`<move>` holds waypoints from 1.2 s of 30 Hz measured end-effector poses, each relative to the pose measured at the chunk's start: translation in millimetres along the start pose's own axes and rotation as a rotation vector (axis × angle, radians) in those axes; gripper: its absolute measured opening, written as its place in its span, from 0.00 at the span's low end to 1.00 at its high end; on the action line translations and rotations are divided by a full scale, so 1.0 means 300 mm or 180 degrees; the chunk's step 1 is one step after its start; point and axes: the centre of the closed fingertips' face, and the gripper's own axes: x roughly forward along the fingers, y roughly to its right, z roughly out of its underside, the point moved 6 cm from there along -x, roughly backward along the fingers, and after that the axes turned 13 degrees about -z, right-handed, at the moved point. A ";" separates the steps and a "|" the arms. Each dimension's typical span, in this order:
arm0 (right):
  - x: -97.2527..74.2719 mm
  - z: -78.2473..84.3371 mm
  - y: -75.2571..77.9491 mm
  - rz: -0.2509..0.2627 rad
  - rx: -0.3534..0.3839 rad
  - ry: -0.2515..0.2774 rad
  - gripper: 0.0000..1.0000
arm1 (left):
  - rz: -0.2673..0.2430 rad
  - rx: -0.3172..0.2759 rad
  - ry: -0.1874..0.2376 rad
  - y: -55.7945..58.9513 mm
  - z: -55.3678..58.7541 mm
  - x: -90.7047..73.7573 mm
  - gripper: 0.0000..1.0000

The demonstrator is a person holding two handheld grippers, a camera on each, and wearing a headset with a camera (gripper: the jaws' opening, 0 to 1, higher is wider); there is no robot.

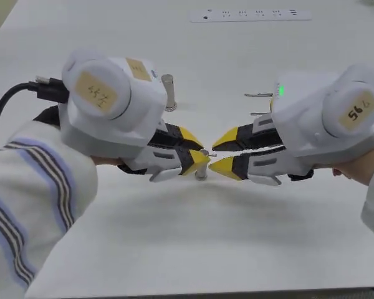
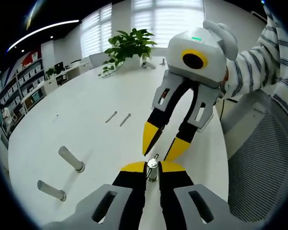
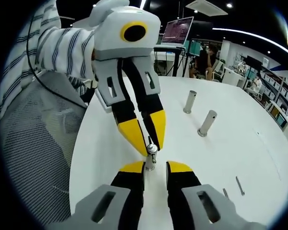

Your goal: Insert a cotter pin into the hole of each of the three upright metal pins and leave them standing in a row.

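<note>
One metal pin [image 2: 152,168] upright within the left gripper [image 2: 152,166]

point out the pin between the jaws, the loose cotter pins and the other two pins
metal pin [image 2: 152,168]: left gripper view, its rounded top.
cotter pins [image 2: 125,119]: left gripper view, the right one's shaft.
other two pins [image 3: 190,101]: right gripper view, the farther one's barrel.
</note>
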 end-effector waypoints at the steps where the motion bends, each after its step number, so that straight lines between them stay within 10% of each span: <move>1: -0.004 0.001 -0.002 -0.0001 0.0006 0.0002 0.10 | -0.0001 0.0000 -0.0001 -0.001 0.000 0.000 0.06; 24: -0.021 -0.015 -0.005 -0.0027 0.0039 0.0067 0.00 | -0.0047 -0.0024 -0.0026 0.003 0.000 -0.006 0.06; 36: -0.022 0.003 -0.012 0.0074 0.0327 0.0266 0.11 | -0.0206 -0.0305 0.0308 -0.014 -0.014 -0.063 0.24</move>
